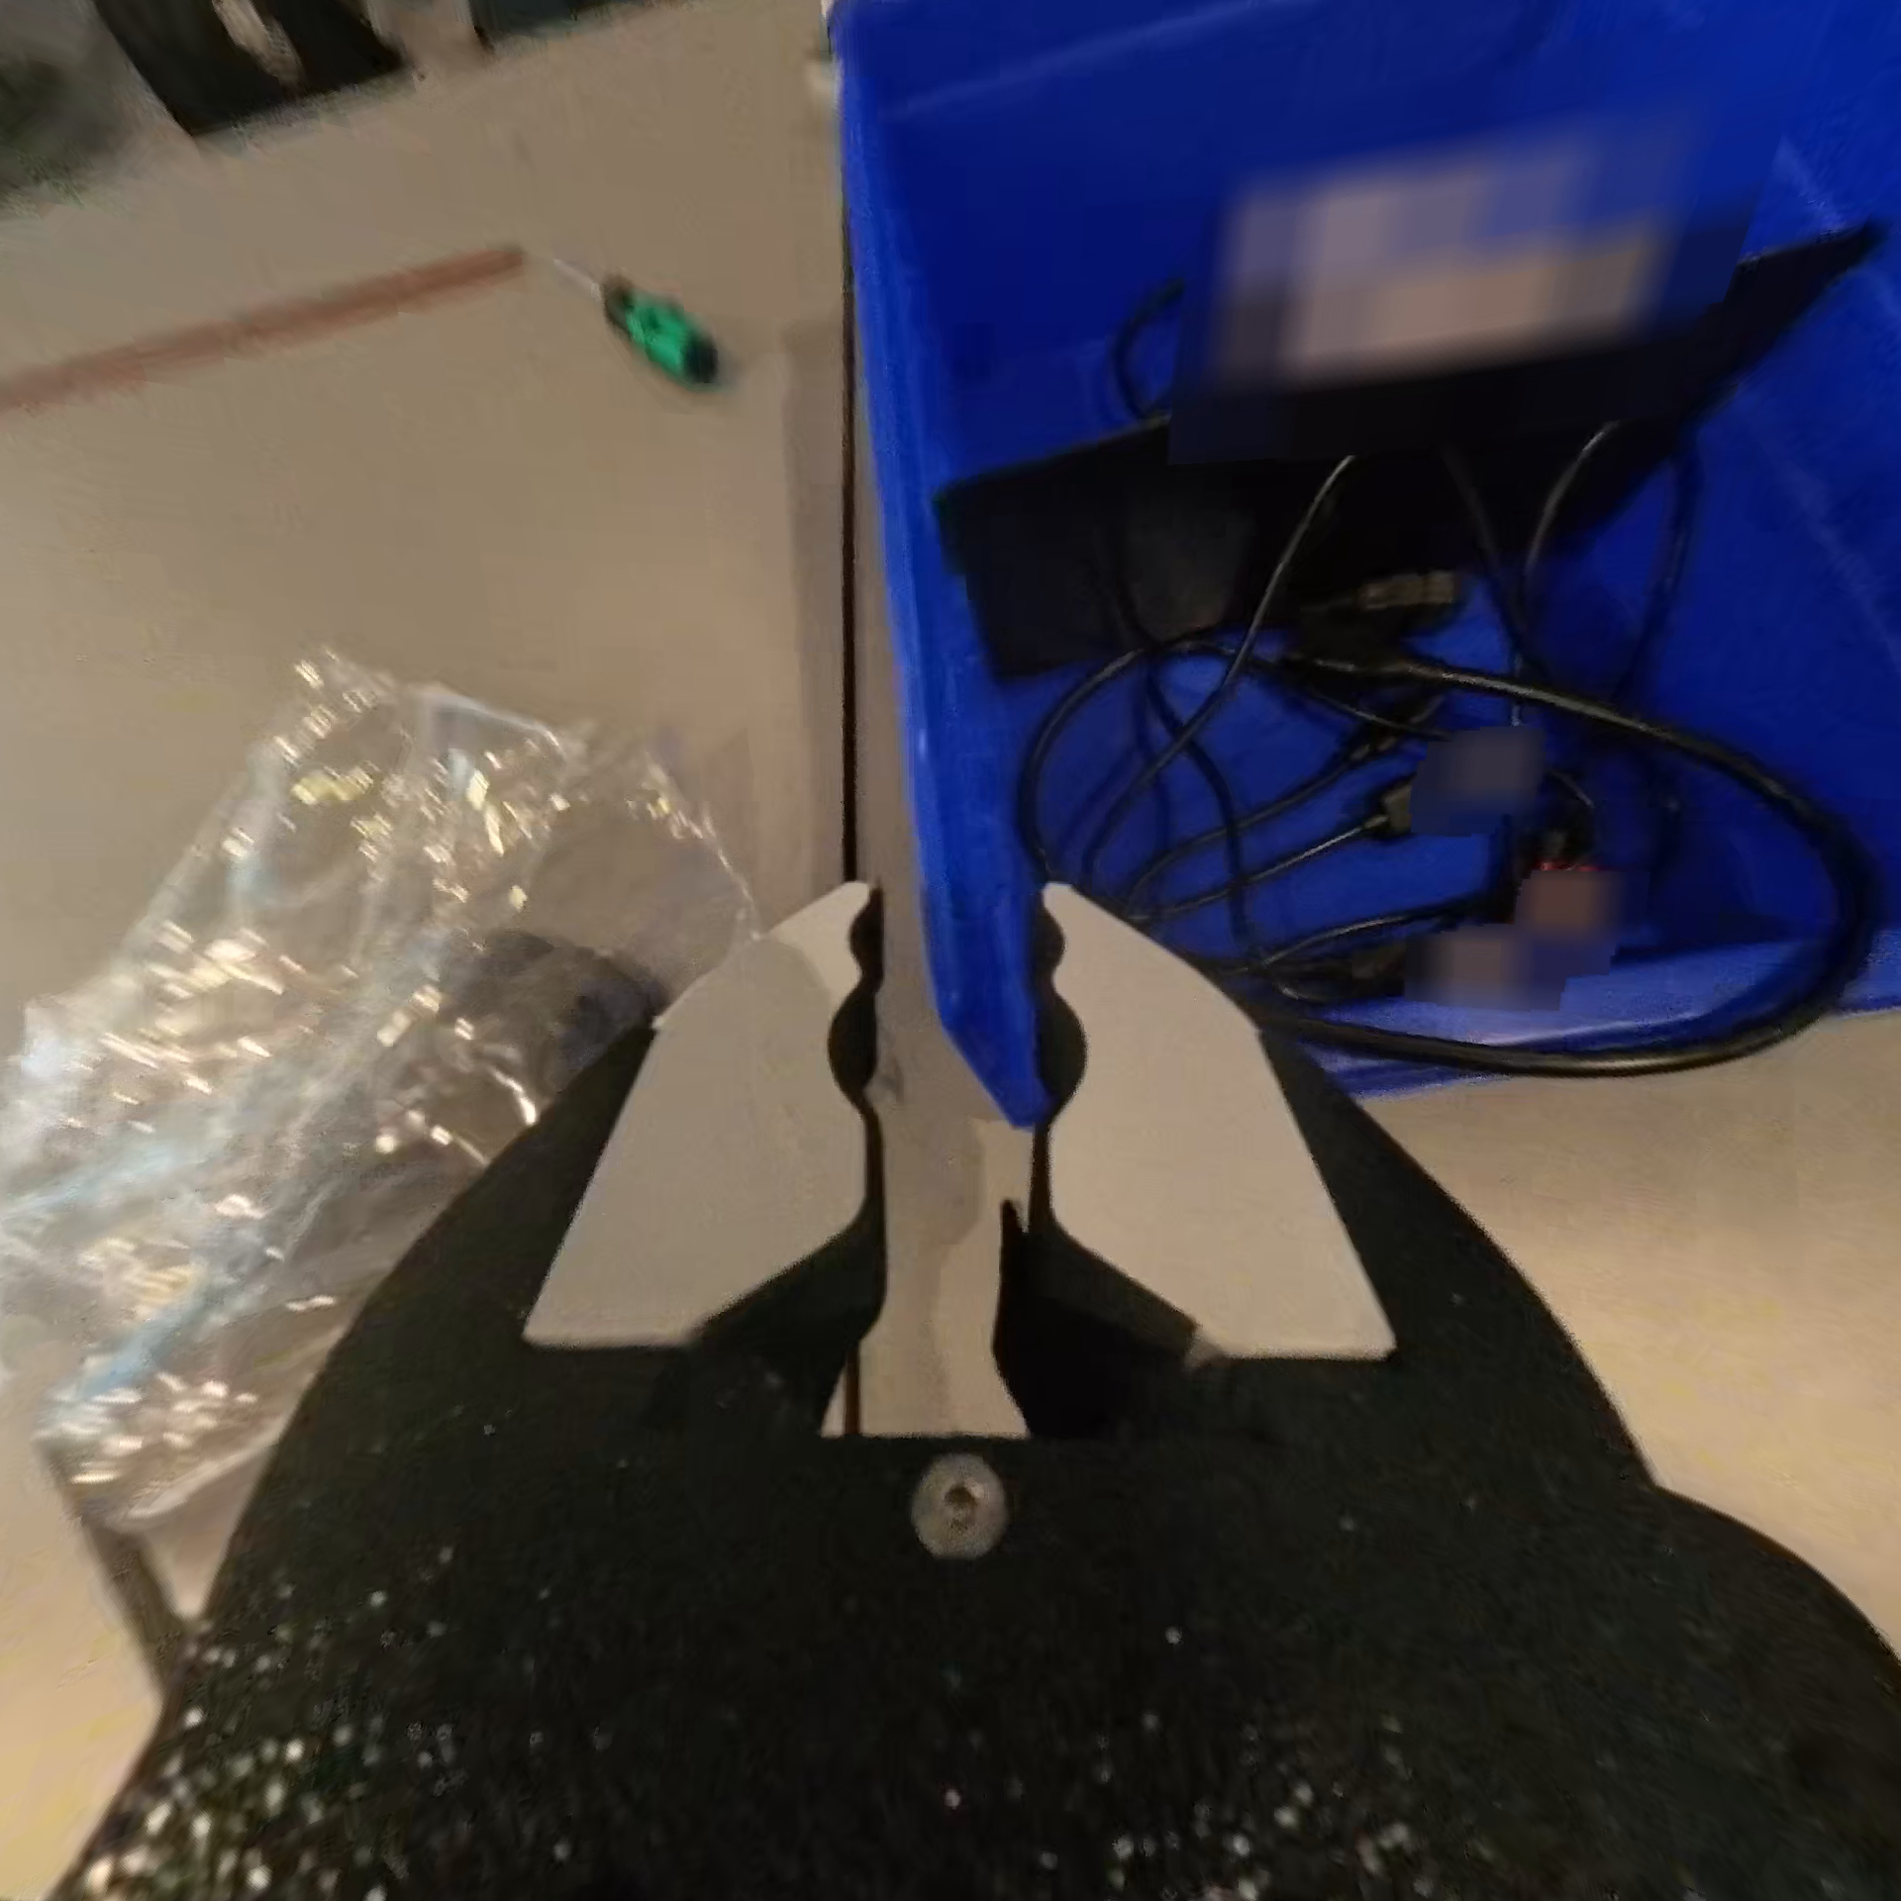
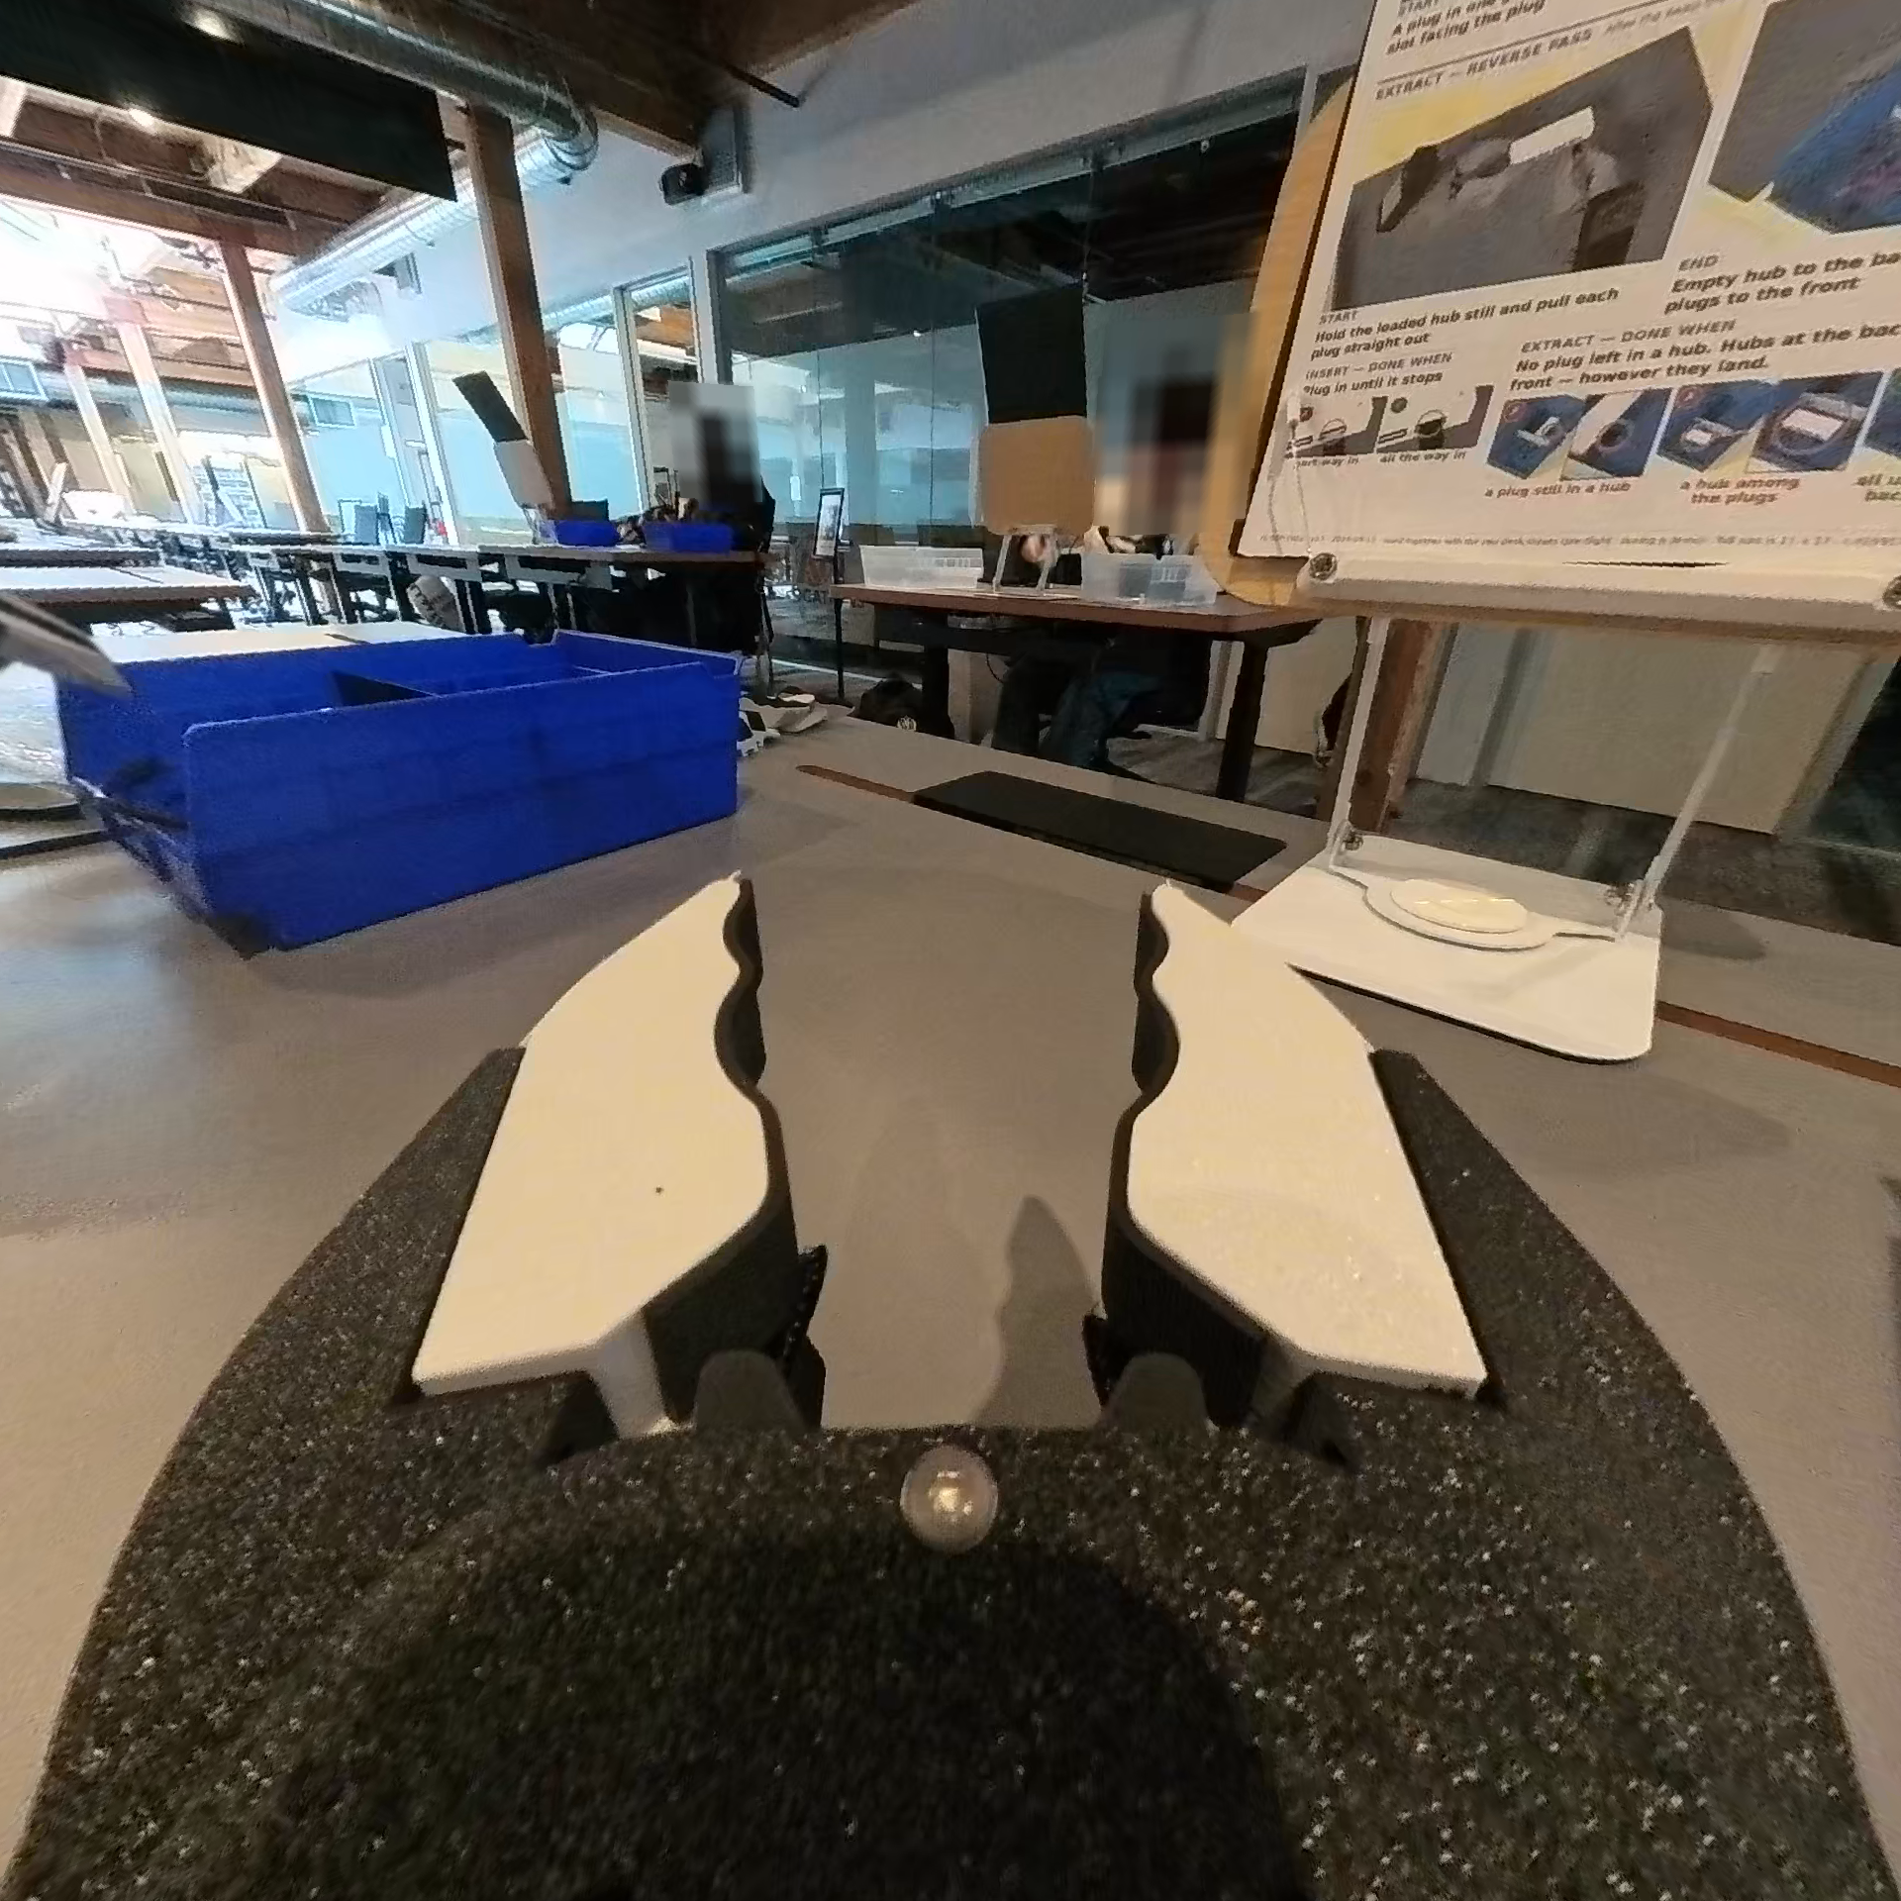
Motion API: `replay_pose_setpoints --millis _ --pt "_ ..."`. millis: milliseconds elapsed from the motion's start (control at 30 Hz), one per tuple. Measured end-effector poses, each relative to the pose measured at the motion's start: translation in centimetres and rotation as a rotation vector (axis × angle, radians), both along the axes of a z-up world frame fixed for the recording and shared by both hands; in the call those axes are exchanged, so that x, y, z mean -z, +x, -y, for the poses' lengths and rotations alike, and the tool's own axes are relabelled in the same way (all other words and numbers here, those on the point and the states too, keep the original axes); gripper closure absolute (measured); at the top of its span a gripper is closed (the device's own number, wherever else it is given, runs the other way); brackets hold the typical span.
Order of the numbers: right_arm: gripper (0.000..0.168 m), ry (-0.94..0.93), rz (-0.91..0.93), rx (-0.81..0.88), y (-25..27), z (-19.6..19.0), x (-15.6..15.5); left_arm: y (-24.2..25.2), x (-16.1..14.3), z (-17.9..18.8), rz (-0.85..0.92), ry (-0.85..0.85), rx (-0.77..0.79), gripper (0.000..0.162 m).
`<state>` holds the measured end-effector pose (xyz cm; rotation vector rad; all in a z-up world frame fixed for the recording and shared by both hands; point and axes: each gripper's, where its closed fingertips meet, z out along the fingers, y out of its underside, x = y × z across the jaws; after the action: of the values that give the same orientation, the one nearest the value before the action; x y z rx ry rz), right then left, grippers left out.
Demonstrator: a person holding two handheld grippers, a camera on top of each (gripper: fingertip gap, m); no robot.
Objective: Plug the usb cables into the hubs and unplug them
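On the left of the left wrist view lay a crinkly clear plastic bag (image 1: 339, 988), and past it a small green-handled screwdriver (image 1: 664, 329) on the pale grey tabletop (image 1: 411, 535). The left gripper (image 1: 962, 905) hung above the tabletop with its two white fingers a little apart and nothing between them. Its tips pointed at the near corner of the big blue plastic bin (image 1: 967, 967).

The thin black usb cables (image 1: 1337, 823) lay tangled in the bin, ahead and to the right of this gripper. The long loop ran across the bin floor. Flat black boxes (image 1: 1080, 556) farther back may have been the hubs, but the blur made that hard to tell. The left gripper was much the nearer one, so it looked best placed to go up over the wall and down.

The right gripper (image 2: 941, 916) sat low over bare tabletop, spread wide and empty. The bin (image 2: 411, 782) was well off to its left. On the right stood a white stand (image 2: 1461, 946) holding a printed sheet (image 2: 1605, 288). Behind was a big room with desks and glass walls.
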<state>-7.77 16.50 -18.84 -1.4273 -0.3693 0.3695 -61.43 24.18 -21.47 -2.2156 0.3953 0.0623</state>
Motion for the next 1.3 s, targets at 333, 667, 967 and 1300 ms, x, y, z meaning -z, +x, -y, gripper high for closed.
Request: replay_pose_setpoints --millis 333,667,967,1300 --pt "0.102 -0.037 0.012 -0.026 -0.5 -0.2 0.8 10.4 -5.8 -0.6 -0.251 0.151 0.453 0.132" --pt "0.107 -0.059 0.024 -0.030 -0.5 -0.4 1.3 15.1 -0.8 1.2 -0.316 -0.232 0.848 0.132" --pt "0.113 -0.059 0.055 -0.038 -0.9 -0.4 1.5 16.4 -3.6 -5.4 -0.464 0.026 0.785 0.144" --pt "0.113 -0.070 0.021 -0.020 0.0 -0.5 1.5 16.9 0.3 -13.0 -0.900 -0.130 1.042 0.119"
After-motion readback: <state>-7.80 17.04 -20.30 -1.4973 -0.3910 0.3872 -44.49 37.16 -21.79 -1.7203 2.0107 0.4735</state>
